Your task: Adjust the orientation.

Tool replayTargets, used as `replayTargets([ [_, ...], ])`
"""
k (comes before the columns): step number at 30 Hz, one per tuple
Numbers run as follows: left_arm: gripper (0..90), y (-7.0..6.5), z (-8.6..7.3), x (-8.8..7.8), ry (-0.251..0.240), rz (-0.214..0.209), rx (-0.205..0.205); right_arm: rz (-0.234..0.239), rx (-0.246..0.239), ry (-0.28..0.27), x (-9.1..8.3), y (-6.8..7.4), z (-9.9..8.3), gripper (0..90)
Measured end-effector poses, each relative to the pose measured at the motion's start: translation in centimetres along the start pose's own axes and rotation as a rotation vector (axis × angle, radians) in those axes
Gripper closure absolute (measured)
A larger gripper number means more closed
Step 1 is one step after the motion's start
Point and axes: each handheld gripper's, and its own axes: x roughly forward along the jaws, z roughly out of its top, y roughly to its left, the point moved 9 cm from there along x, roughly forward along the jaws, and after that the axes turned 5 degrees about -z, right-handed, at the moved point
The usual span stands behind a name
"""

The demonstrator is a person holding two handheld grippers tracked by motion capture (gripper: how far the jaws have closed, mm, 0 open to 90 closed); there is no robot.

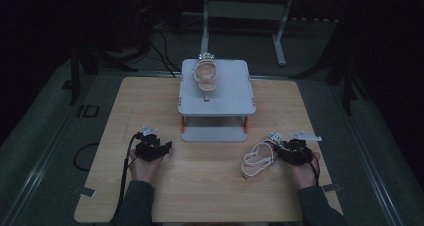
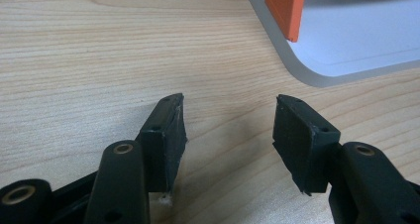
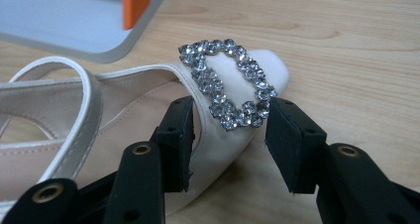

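A white strappy high-heeled sandal (image 1: 257,159) lies on the wooden table (image 1: 210,186) at the right. Its toe (image 3: 271,71) carries a rhinestone buckle (image 3: 200,68). My right gripper (image 1: 278,147) is open, and its jaws stand on either side of that toe; in the right gripper view (image 3: 230,120) the toe lies between them. A matching sandal (image 1: 206,75) sits on top of the white two-tier stand (image 1: 235,93). My left gripper (image 1: 163,144) rests open on the table at the left, with nothing between its jaws in the left gripper view (image 2: 229,116).
The stand has orange legs (image 2: 285,8) and a lower shelf (image 2: 356,40) close ahead of the left gripper. Bare wood lies between the two hands. A white metal frame (image 1: 245,11) and dark cables (image 1: 160,51) are on the floor beyond the table.
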Motion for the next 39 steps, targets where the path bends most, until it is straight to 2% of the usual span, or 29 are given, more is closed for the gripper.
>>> replayTargets([
  [6,46.1,-0.1,0.0,0.1,-0.008,-0.006,0.002,0.014,0.01,0.02,1.4,-1.1,1.4,51.9],
  [8,46.1,-0.1,0.0,0.1,-0.01,-0.006,0.005,0.036,-0.006,0.041,1.9,-1.1,1.8,50.0],
  [13,45.9,-0.2,0.1,0.2,-0.018,-0.01,0.013,0.137,-0.027,0.09,2.9,-0.8,2.7,49.9],
  [16,45.8,-0.3,0.0,0.2,-0.019,-0.01,0.012,0.172,-0.042,0.103,3.2,-0.7,3.0,50.0],
  [18,45.9,-0.3,0.0,0.2,-0.018,-0.01,0.013,0.177,-0.053,0.109,3.2,-0.7,3.0,49.4],
  [21,45.9,-0.2,0.0,0.2,-0.019,-0.011,0.013,0.164,-0.066,0.107,3.0,-0.9,3.0,49.4],
  [22,45.8,-0.2,0.0,0.2,-0.022,-0.011,0.014,0.129,-0.073,0.079,2.4,-1.2,3.3,49.8],
  [25,45.6,-0.2,0.0,0.3,-0.026,-0.011,0.021,0.101,-0.033,0.006,1.0,-1.8,4.2,49.2],
  [27,45.5,-0.2,0.0,0.3,-0.028,-0.012,0.021,0.096,-0.027,-0.01,0.6,-1.9,4.4,49.1],
  [28,45.5,-0.2,0.0,0.3,-0.029,-0.011,0.02,0.094,-0.026,-0.052,-0.8,-1.7,4.8,48.5],
  [30,45.5,-0.2,0.0,0.3,-0.033,-0.01,0.02,0.093,-0.034,-0.073,-1.7,-1.4,4.9,48.6],
  [34,45.4,-0.2,0.0,0.3,-0.036,-0.006,0.027,0.094,-0.041,-0.083,-3.2,-0.4,4.3,49.2],
  [36,45.3,-0.2,0.0,0.3,-0.037,-0.006,0.027,0.089,-0.054,-0.073,-3.4,-0.2,4.0,49.2],
  [37,45.3,-0.1,0.0,0.3,-0.04,-0.011,0.029,0.073,-0.063,-0.051,-3.4,0.1,3.6,49.4],
  [39,45.3,-0.1,0.0,0.3,-0.047,-0.015,0.025,0.079,-0.052,-0.04,-3.4,0.3,3.2,49.7],
])
